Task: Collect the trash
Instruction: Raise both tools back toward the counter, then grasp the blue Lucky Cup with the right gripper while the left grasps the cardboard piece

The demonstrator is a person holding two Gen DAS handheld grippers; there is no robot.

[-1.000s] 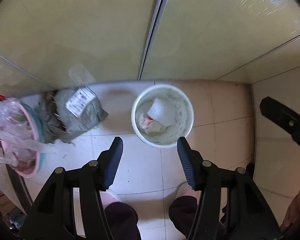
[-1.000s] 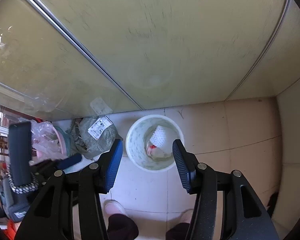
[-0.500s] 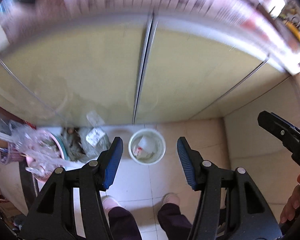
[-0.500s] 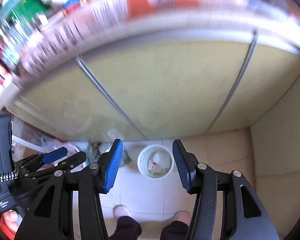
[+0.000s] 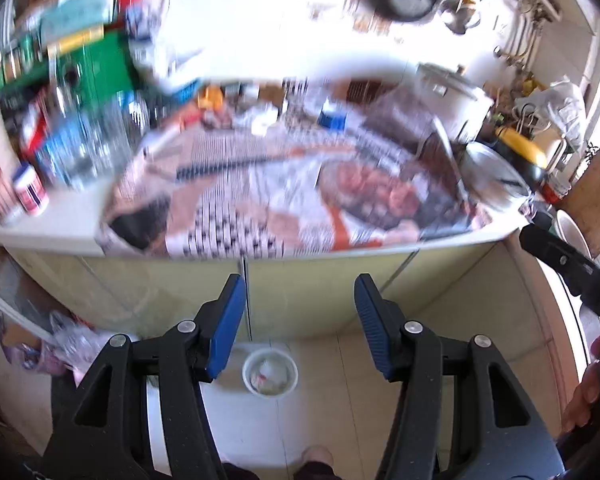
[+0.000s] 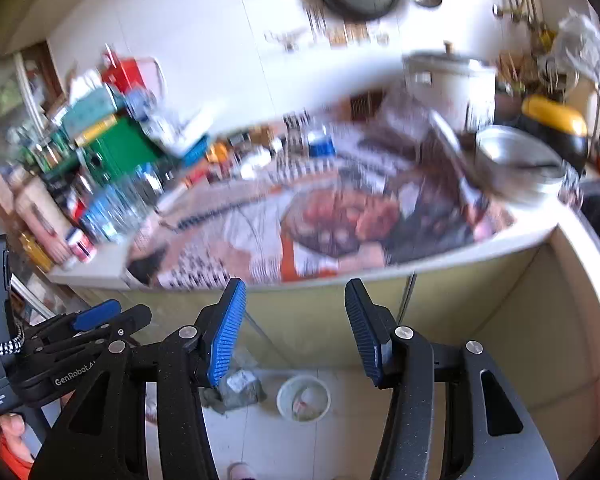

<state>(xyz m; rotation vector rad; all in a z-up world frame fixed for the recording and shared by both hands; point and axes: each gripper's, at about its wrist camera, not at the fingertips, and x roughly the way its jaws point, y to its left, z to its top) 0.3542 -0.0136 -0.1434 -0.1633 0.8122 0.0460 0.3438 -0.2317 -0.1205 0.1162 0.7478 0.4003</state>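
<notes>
A white waste bin point(image 5: 270, 372) with crumpled paper inside stands on the tiled floor by the cabinet, far below both grippers; it also shows in the right wrist view point(image 6: 303, 397). My left gripper point(image 5: 299, 308) is open and empty, held high in front of the counter edge. My right gripper point(image 6: 295, 312) is open and empty at a similar height. A counter point(image 5: 60, 220) covered with printed paper point(image 5: 292, 200) fills the upper half of both views, blurred by motion.
Bottles and boxes point(image 5: 68, 120) crowd the counter's left end. A metal bowl point(image 6: 520, 164) and white rice cooker point(image 6: 452, 80) sit at its right. A grey sack point(image 6: 240, 388) lies on the floor left of the bin. Yellow-green cabinet doors point(image 5: 312, 292) stand below the counter.
Both grippers have risen from just above the bin to counter height. The bin has shrunk in view and the cluttered counter top has come into sight. Both grippers stay open.
</notes>
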